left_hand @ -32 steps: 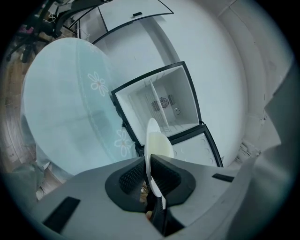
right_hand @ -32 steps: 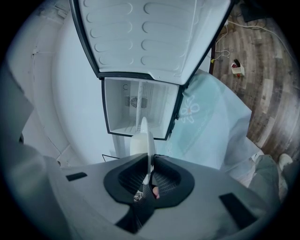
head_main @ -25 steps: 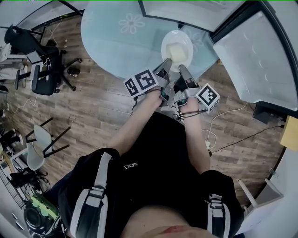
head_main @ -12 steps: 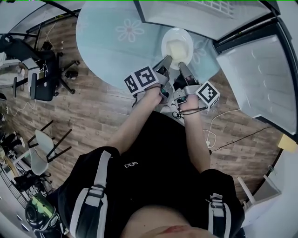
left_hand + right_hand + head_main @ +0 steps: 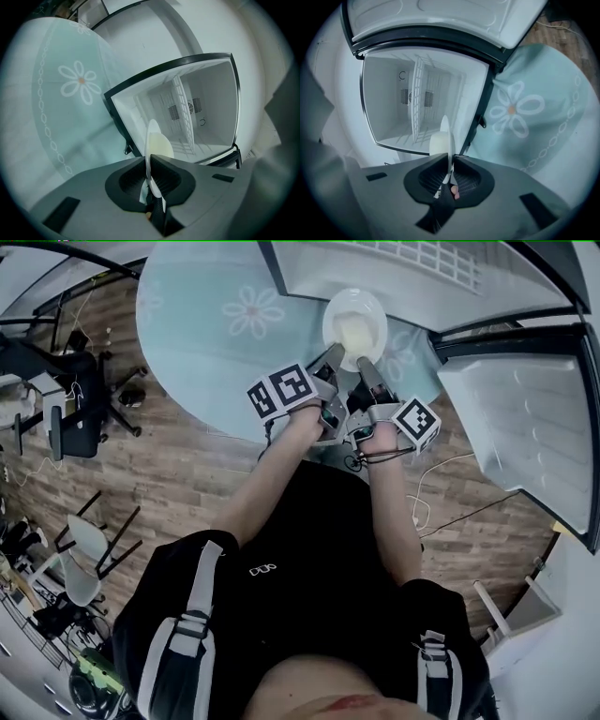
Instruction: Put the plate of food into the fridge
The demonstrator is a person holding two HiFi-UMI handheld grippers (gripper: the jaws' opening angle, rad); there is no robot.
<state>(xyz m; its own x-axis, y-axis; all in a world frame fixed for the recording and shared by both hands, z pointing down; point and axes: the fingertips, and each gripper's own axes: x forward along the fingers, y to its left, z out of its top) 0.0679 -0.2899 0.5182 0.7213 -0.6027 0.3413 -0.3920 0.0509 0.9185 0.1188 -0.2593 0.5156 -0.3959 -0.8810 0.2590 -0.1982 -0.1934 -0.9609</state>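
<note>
A white plate carrying a pale yellow block of food is held level in front of the open fridge. My left gripper is shut on the plate's near-left rim and my right gripper on its near-right rim. In the left gripper view the plate shows edge-on between the jaws of the left gripper, with the white fridge interior and its wire shelf behind. The right gripper view has the plate pinched in the right gripper, before the same fridge cavity.
The fridge door stands swung open at the right. A round pale-blue rug with daisy prints lies under the plate on the wood floor. Office chairs stand at the left. A white cable trails on the floor at the right.
Both grippers and the plate have moved forward toward the fridge opening and slightly lower. The fridge and its door now sit nearer in the head view. The grip is unchanged.
</note>
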